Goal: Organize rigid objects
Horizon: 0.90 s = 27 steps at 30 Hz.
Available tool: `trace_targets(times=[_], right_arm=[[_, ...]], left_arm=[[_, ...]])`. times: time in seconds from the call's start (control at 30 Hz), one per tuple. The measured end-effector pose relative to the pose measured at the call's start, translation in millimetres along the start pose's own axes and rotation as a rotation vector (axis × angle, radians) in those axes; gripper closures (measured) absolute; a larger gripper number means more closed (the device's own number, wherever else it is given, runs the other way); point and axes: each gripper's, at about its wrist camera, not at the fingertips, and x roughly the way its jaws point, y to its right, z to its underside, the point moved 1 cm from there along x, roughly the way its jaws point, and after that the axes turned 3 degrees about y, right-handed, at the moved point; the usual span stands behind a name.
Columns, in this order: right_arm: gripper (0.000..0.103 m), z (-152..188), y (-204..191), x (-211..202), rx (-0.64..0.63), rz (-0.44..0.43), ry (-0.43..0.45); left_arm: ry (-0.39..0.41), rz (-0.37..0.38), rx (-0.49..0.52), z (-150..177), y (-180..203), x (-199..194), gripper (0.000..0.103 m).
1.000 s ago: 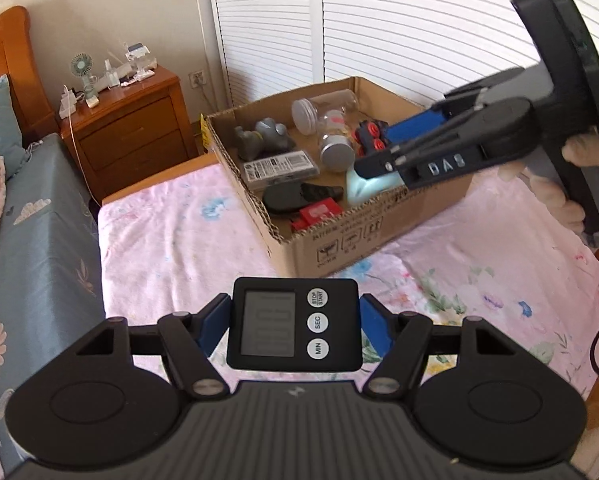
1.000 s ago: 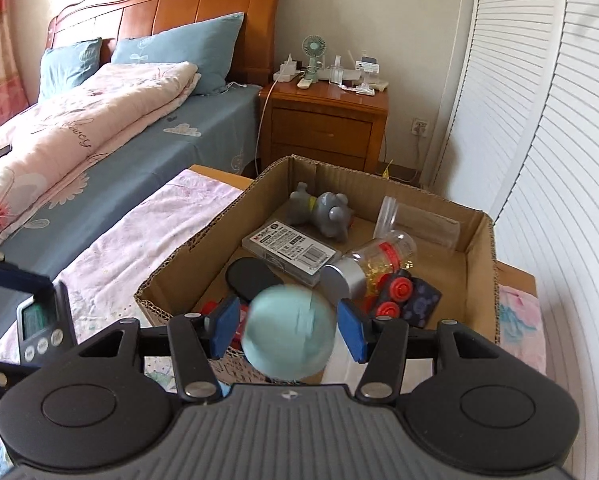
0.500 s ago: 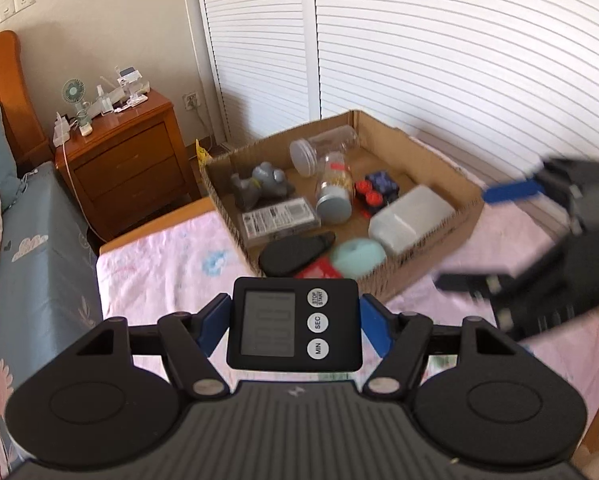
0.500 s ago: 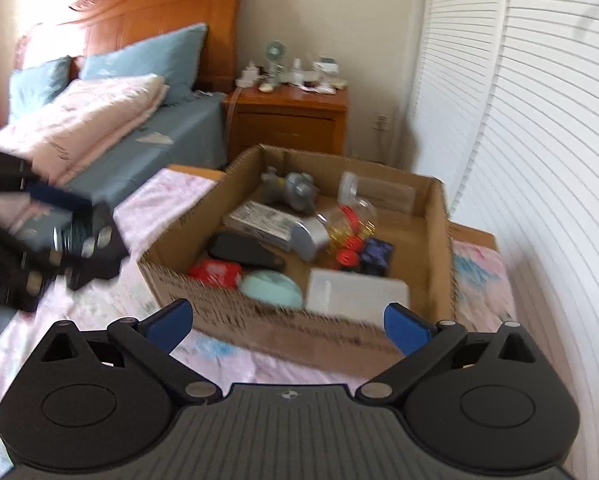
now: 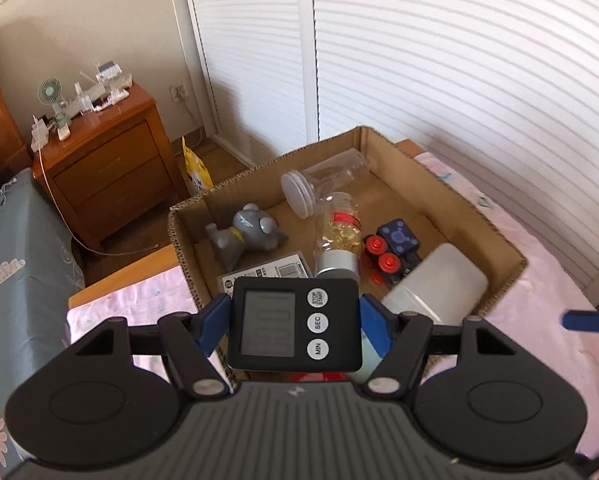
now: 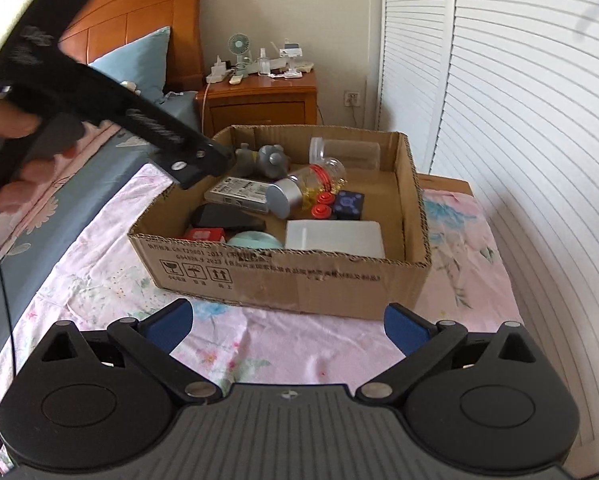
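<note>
My left gripper [image 5: 293,324] is shut on a black digital timer [image 5: 293,324] and holds it above the near left part of the cardboard box [image 5: 499,246]. The box [image 6: 283,276] holds a grey toy [image 5: 245,234], two clear jars [image 5: 323,182], a black cube with red buttons [image 5: 393,248], a white container [image 5: 439,286], a mint round object [image 6: 253,240] and a black case [image 6: 225,218]. My right gripper [image 6: 289,326] is open and empty, in front of the box over the pink sheet. The left gripper also shows in the right wrist view [image 6: 195,162], over the box's left wall.
The box stands on a pink floral sheet [image 6: 99,264] on a low table. A bed with blue cover [image 5: 15,280] lies to the left. A wooden nightstand [image 5: 103,160] with small items stands behind. White louvred doors [image 5: 459,80] line the right side.
My right gripper let go of the mint round object into the box, opened and drew back. My left gripper moved with the timer up over the box.
</note>
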Motion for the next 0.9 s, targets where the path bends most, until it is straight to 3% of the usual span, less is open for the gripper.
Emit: trace_targets(times=[0.13, 0.27, 0.7, 0.9], right_arm=[[0.0, 1, 6, -1, 0.016, 0.012, -0.005], [0.0, 1, 6, -1, 0.019, 0.011, -0.002], [0.0, 0, 0, -8, 0.024, 0.028, -0.003], [0.0, 3, 1, -9, 0.035, 0.104, -0.039]], left_arm=[[-0.011, -0.019, -0.03, -5, -4, 19, 0.033], [0.028, -0.07, -0.073, -7, -11, 16, 0.01], [0.206, -0.157, -0.095, 25, -1, -63, 0.001], [0.156, -0.185, -0.15, 66, 22, -93, 0.001]])
